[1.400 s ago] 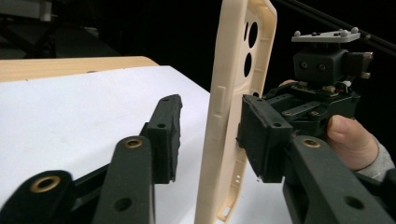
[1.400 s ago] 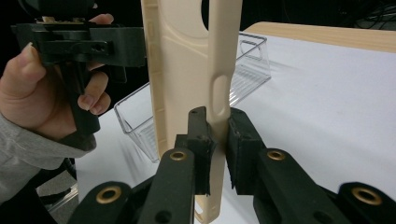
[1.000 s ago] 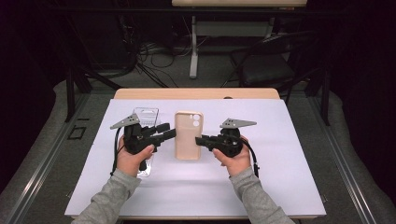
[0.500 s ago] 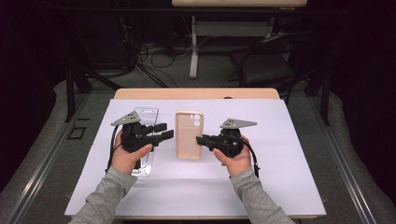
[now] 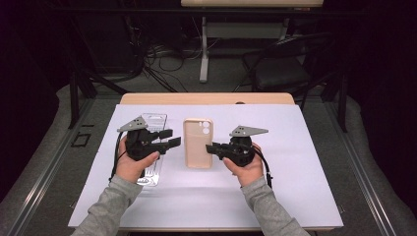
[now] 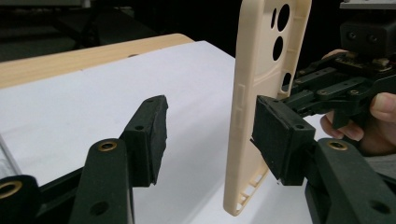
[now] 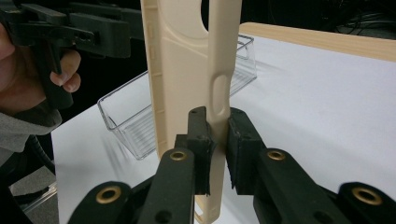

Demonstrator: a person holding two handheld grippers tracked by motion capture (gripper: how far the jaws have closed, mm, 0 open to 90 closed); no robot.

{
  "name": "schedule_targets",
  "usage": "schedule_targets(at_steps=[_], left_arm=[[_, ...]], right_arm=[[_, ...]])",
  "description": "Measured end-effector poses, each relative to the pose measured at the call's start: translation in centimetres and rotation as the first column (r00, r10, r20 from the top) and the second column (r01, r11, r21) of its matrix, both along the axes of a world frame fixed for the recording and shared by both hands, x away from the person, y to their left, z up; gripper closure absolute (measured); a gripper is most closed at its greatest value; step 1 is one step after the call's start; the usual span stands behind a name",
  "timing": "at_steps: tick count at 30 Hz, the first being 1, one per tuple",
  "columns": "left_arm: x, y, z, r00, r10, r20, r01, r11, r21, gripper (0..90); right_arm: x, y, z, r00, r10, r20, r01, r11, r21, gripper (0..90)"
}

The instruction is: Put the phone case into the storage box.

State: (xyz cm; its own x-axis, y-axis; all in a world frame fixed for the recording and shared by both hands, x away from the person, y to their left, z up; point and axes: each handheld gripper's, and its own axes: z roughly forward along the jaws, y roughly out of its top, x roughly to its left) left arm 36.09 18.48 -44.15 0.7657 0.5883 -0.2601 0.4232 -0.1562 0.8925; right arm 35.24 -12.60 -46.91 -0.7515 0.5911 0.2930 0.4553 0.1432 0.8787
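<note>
The right gripper's (image 7: 215, 135) fingers (image 7: 198, 140) are clamped shut on one long side rail of the beige phone case (image 7: 187, 79), one pad inside the shell and one outside, just below the button cutout, and in the high view this gripper (image 5: 211, 147) meets the case (image 5: 197, 142) at its right edge, near the middle of its length. The left gripper (image 6: 210, 135) is half open and has just been opening a little further: the case (image 6: 261, 93) stands between its fingers (image 6: 280, 140), close against the right-hand pad (whether that pad touches the rail cannot be told from this angle) while the left-hand pad stands well apart, so nothing is squeezed there. Compared with the earlier high views, the left gripper (image 5: 169, 140) has drawn slightly back from the case's left edge and its fingers show a wider gap, while the right hand (image 5: 243, 164) has kept its place. Judged from that, the case now hangs on the right gripper alone, and the left hand (image 5: 130, 164) is freed, either to re-grip or to go for the clear plastic tray (image 5: 152, 123) lying behind and beneath it on the white surface (image 5: 295, 187). The case is held on edge over the middle of that surface, camera holes at the far end.
</note>
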Motion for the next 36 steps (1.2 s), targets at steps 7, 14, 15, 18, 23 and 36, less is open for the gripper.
schedule_targets(at_steps=[7, 14, 15, 18, 23, 36], left_arm=[[-0.3, 0.1, 0.7, 0.9973, 0.024, 0.069, -0.029, 0.9964, 0.080, 34.0], [-0.7, -0.4, 1.1, 0.9919, 0.009, 0.127, -0.032, 0.9818, 0.187, 28.2], [-0.8, -0.6, 1.2, 0.9896, 0.010, 0.144, -0.040, 0.9770, 0.209, 28.1], [-1.2, -0.9, 1.4, 0.9812, 0.011, 0.193, -0.062, 0.9635, 0.260, 28.1], [-1.5, -1.1, 1.6, 0.9740, 0.010, 0.226, -0.076, 0.9563, 0.283, 28.1], [-2.1, -1.3, 2.2, 0.9546, 0.005, 0.298, -0.112, 0.9327, 0.343, 25.3]], right_arm=[[-0.1, 0.2, -0.1, 1.0000, -0.001, -0.002, 0.001, 1.0000, -0.008, 81.2], [-0.2, 0.5, -0.2, 1.0000, 0.001, 0.003, -0.001, 0.9999, -0.014, 81.2], [-0.2, 0.5, -0.2, 1.0000, 0.002, 0.001, -0.002, 0.9998, -0.018, 81.2], [-0.2, 0.6, -0.3, 1.0000, 0.006, 0.005, -0.006, 0.9997, -0.022, 81.2], [-0.4, 1.0, -0.4, 0.9999, 0.012, 0.004, -0.011, 0.9993, -0.037, 81.2], [-0.5, 1.5, -0.8, 0.9997, 0.018, 0.014, -0.017, 0.9983, -0.056, 81.2]])
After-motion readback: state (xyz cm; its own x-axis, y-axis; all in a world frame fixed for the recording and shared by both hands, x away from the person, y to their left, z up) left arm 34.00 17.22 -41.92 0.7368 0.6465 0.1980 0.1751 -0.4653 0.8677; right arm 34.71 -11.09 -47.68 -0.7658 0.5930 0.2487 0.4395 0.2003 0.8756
